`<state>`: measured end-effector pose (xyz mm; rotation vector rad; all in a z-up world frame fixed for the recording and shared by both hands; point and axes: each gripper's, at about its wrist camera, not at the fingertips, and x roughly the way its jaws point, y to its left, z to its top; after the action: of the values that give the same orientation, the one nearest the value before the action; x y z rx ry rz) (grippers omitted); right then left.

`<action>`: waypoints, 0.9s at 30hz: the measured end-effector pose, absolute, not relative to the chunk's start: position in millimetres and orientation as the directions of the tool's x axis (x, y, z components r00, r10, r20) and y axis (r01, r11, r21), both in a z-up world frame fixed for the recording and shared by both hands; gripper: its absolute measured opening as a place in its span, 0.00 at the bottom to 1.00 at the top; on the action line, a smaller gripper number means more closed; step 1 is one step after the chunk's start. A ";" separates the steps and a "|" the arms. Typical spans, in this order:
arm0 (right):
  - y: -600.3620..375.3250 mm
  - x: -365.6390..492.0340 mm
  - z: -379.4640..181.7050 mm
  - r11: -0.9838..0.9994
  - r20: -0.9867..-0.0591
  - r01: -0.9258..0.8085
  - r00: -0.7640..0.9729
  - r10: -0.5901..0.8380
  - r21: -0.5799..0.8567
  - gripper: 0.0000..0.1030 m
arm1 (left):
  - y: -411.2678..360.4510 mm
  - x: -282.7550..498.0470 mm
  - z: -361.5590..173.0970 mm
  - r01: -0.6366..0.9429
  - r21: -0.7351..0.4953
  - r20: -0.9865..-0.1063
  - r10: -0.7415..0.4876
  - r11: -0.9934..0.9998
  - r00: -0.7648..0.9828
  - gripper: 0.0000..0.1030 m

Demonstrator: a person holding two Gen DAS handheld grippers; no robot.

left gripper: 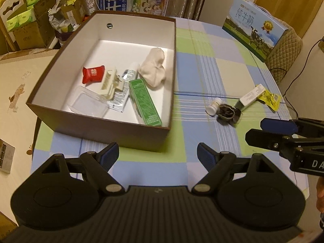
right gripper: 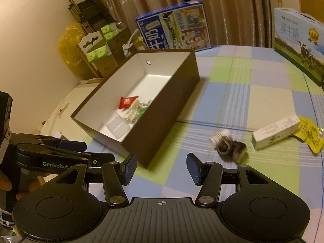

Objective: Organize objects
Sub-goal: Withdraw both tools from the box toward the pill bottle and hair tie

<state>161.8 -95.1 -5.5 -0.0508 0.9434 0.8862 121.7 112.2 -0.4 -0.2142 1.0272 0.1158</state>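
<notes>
The brown box with the white inside sits on the left part of my worktop, its long axis running from the near edge away toward the curtains, open side up. Inside, a green carton lies flat with its length running toward the near right corner, beside a beige sock bunched against the right wall, a red packet, a cream hair clip and a clear plastic case near the front wall. Out on the checked cloth to the right of the box, well apart from it, lie a small white bottle on its side touching a dark scrunchie, then a white carton lying flat with its long axis slanting up to the right, its far end over a yellow packet. Between the box and this cluster the cloth is bare. My left tool hangs wide open and empty just before the box's near wall; my right tool is open too, holding nothing, over the cloth near the box's near corner, the scrunchie just ahead to its right.
</notes>
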 end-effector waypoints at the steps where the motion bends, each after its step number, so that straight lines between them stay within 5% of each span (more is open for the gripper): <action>1: -99.2 163.4 -6.3 0.661 -0.722 -0.676 0.273 0.635 0.326 0.50 | 109.0 122.2 -0.7 -0.196 -0.123 -0.859 -0.006 0.973 0.512 0.79; 27: -186.8 212.4 -37.7 0.792 -0.775 -0.511 0.329 0.540 0.335 0.50 | 18.8 167.6 -24.6 -0.087 -0.122 -0.883 -0.068 0.989 0.465 0.79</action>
<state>212.4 -186.8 -37.7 0.0329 1.0267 0.6878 167.6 18.8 -24.6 -0.1572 1.0881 0.0116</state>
